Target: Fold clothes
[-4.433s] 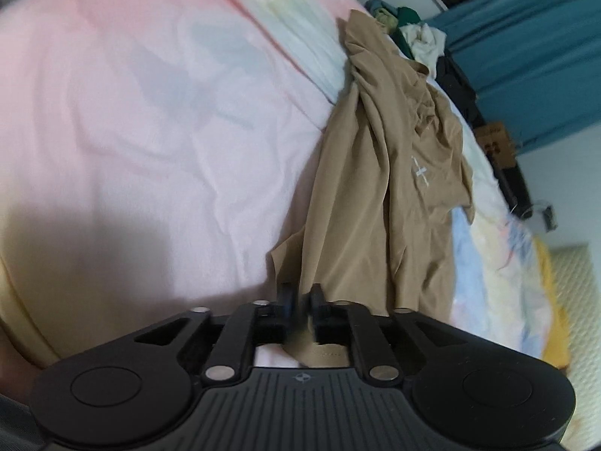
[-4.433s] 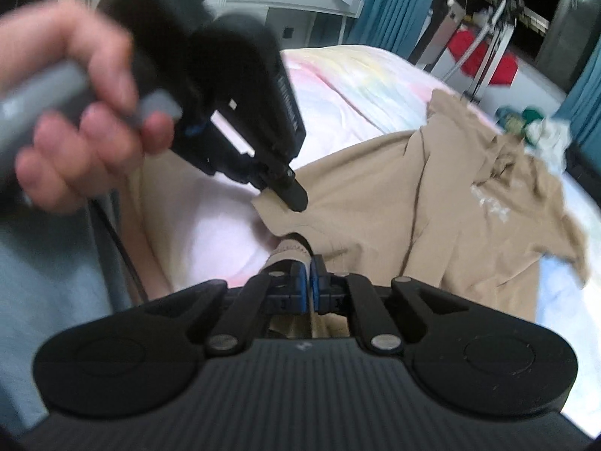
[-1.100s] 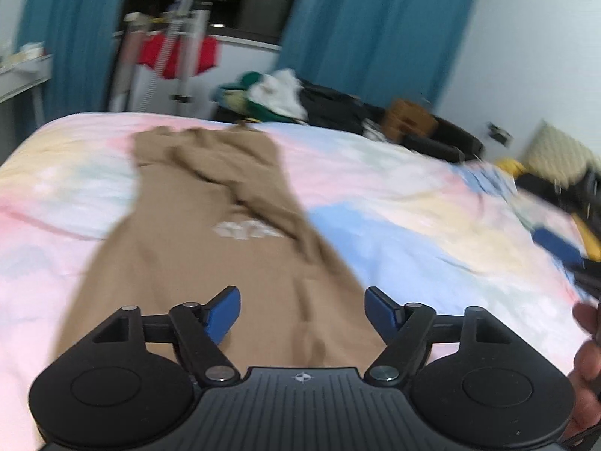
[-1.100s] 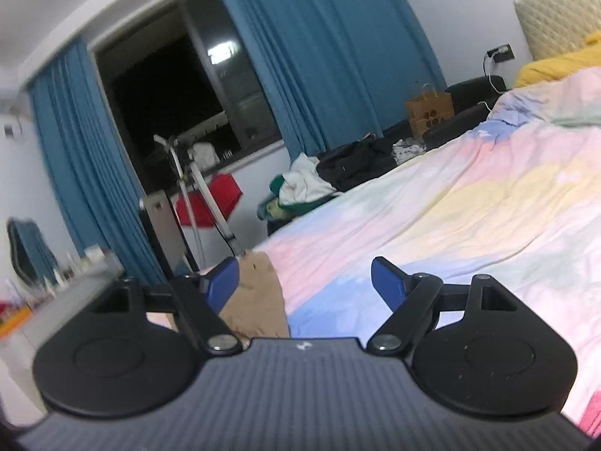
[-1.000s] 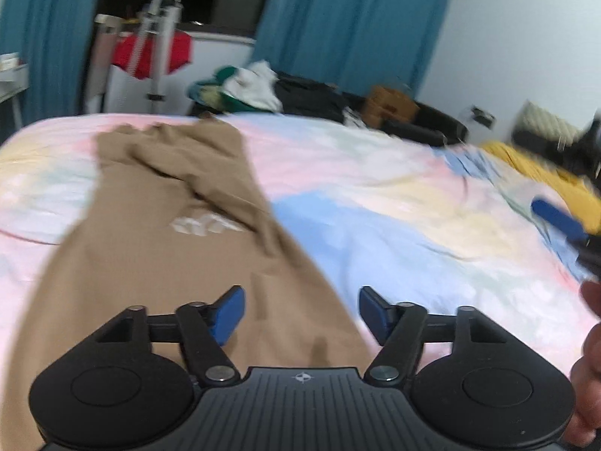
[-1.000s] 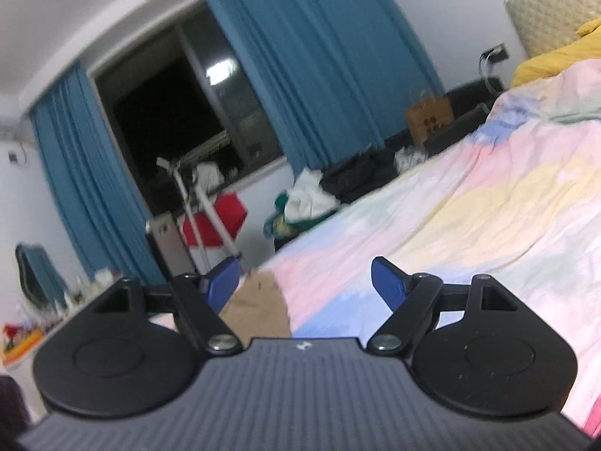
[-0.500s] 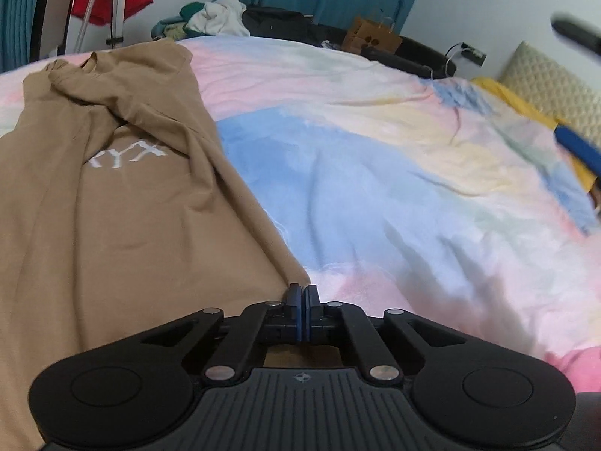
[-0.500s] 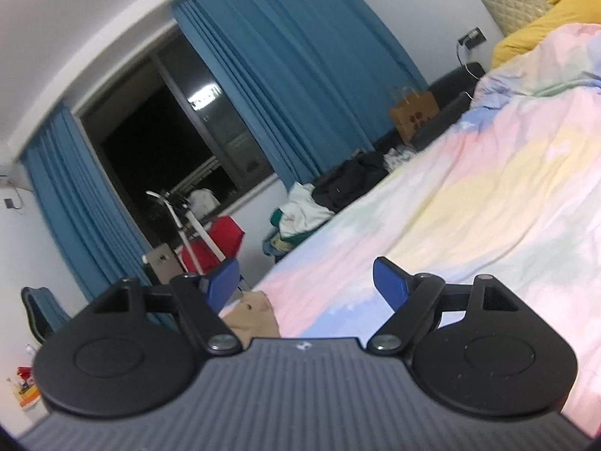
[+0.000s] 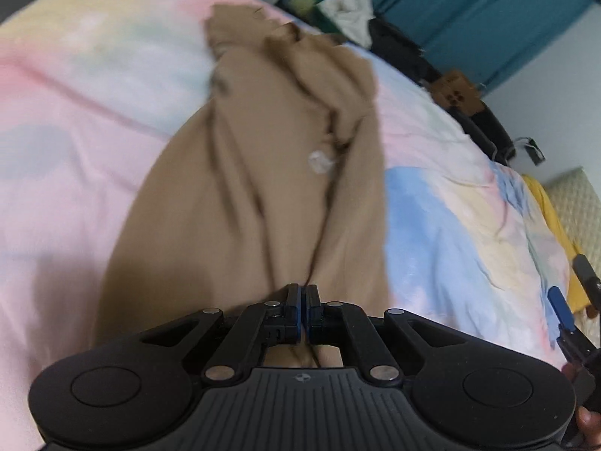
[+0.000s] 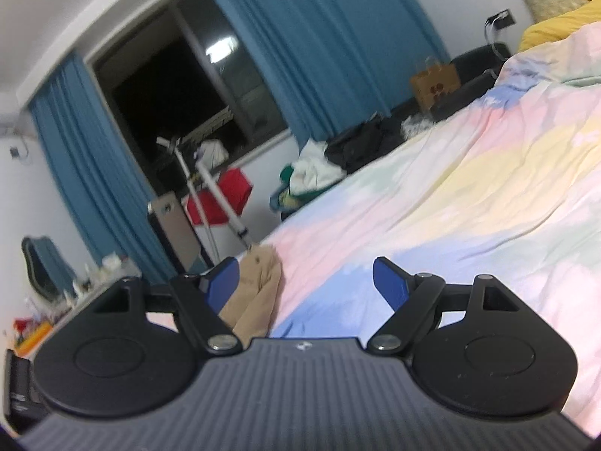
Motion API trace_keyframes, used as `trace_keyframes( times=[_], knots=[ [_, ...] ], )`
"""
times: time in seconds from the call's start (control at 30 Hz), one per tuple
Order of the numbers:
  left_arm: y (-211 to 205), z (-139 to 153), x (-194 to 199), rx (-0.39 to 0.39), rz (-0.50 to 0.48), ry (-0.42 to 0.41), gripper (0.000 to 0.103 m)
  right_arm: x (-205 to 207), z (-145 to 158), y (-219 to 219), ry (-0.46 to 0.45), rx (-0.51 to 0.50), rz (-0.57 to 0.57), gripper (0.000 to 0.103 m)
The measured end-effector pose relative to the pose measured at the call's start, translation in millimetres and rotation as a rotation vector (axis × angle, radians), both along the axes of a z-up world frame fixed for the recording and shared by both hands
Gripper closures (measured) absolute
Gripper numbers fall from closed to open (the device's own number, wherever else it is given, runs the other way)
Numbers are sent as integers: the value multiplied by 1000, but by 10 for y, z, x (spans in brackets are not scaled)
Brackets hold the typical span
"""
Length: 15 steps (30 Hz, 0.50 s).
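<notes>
A tan shirt (image 9: 263, 188) with a small white print lies lengthwise on the pastel bedsheet (image 9: 75, 131). In the left wrist view my left gripper (image 9: 302, 293) is shut on the shirt's near edge, and creases in the cloth run toward its tips. My right gripper (image 10: 304, 278) is open with nothing between its blue pads (image 10: 390, 282), hovering over the bedsheet (image 10: 488, 188). The far end of the tan shirt (image 10: 259, 293) shows just beyond its left finger. One blue pad (image 9: 559, 306) of the right gripper shows at the right edge of the left wrist view.
A pile of clothes (image 9: 338, 11) lies beyond the bed's far end, with blue curtains (image 10: 319, 56) and a paper bag (image 10: 434, 82) behind. A drying rack with red cloth (image 10: 221, 191) stands by the window. A yellow pillow (image 9: 544, 203) lies at the right.
The left gripper went from open to shut on the shirt's near edge, then swung left and rolled, dragging the cloth into long creases. The right gripper stayed open and dipped slightly.
</notes>
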State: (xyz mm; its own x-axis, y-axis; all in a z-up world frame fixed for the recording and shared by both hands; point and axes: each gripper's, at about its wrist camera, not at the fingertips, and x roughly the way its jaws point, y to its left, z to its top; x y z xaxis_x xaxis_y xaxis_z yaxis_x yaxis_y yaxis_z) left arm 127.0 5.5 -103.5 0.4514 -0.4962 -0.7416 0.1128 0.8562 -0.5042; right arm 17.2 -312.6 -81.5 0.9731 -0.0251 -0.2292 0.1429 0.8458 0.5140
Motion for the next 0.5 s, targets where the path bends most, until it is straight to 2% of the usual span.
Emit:
trace_keyframes(
  times=[0.07, 0.17, 0.2, 0.27, 0.37, 0.4, 0.5],
  knots=[
    [19, -19, 10, -17, 0, -1, 99, 44, -10, 82, 26, -18, 30, 22],
    [35, 39, -9, -45, 0, -13, 78, 87, -20, 175, 59, -35, 62, 22],
    [35, 84, -38, -50, -3, -28, 74, 98, -20, 198, 69, -38, 69, 22],
    [-3, 223, -175, -40, -33, -96, 71, 105, -24, 228, 81, -38, 76, 22],
    [-133, 400, -376, 4, -131, -237, 51, 120, -41, 225, 94, -21, 84, 22],
    [-184, 440, -427, 14, -163, -273, 50, 127, -49, 222, 99, -17, 85, 22],
    [-400, 475, -523, -36, -254, -317, 50, 134, -74, 207, 112, -8, 82, 22]
  ],
)
